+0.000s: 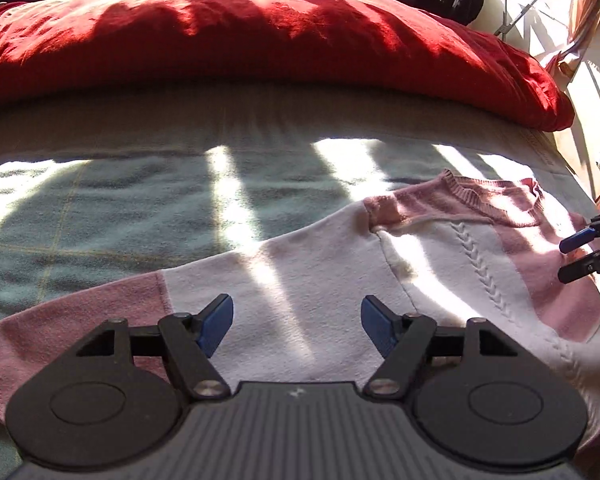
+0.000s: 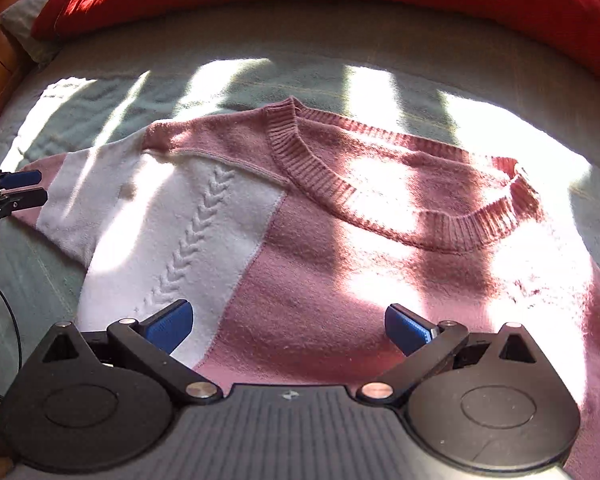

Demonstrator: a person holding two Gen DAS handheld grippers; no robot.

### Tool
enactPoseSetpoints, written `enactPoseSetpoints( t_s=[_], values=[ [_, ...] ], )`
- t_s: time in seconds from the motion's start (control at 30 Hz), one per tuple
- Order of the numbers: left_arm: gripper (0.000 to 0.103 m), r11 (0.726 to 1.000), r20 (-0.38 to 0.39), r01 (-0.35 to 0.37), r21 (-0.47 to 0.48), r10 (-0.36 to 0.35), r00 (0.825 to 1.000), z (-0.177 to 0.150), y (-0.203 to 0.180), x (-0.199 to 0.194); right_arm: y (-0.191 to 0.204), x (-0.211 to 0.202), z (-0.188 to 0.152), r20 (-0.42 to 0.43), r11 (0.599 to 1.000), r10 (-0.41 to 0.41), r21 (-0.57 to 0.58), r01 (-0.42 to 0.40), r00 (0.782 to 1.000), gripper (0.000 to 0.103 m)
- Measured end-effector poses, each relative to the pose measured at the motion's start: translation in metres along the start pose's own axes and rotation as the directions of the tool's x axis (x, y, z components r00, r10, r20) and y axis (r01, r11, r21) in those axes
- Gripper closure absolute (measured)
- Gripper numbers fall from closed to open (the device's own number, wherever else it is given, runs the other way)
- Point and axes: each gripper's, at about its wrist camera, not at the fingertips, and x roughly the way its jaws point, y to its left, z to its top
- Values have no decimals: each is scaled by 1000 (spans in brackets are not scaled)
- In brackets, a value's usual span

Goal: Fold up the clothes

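A pink and white knit sweater (image 2: 308, 240) lies flat on a green blanket, ribbed neck (image 2: 380, 208) toward the far side. Its left sleeve (image 1: 260, 280) stretches out, white with a pink cuff end (image 1: 80, 320). My left gripper (image 1: 297, 326) is open and empty, just above the white part of that sleeve. My right gripper (image 2: 288, 326) is open and empty over the sweater's chest, at the pink and white seam. The right gripper also shows in the left wrist view (image 1: 576, 254), and the left gripper in the right wrist view (image 2: 32, 188), by the cuff.
The green blanket (image 1: 140, 208) covers the bed, with strong sun stripes across it. A large red cushion (image 1: 260, 40) lies along the far side. A wooden floor (image 2: 0, 40) shows past the bed's left edge. A drying rack (image 1: 520, 4) and dark clothes stand beyond the cushion.
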Motion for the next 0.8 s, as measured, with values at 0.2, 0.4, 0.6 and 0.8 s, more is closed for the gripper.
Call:
enactPoseSetpoints(
  t_s=[0.2,0.4,0.6,0.8],
  values=[
    [31,985,-27,156,77,-154,988,36,-80,39,-54,-26,-30,211,990,-65,137,36,975,0],
    [30,965,-89,219,142,-208,974,45,-133,94,-80,-13,-26,266,991,-114,96,91,957,0],
    [28,981,-58,140,137,-133,989,47,-137,131,-97,27,-14,300,984,-171,5,177,939,0],
    [23,986,-37,137,93,-134,990,67,-132,144,-108,41,14,335,983,-179,16,184,925,0]
  ],
)
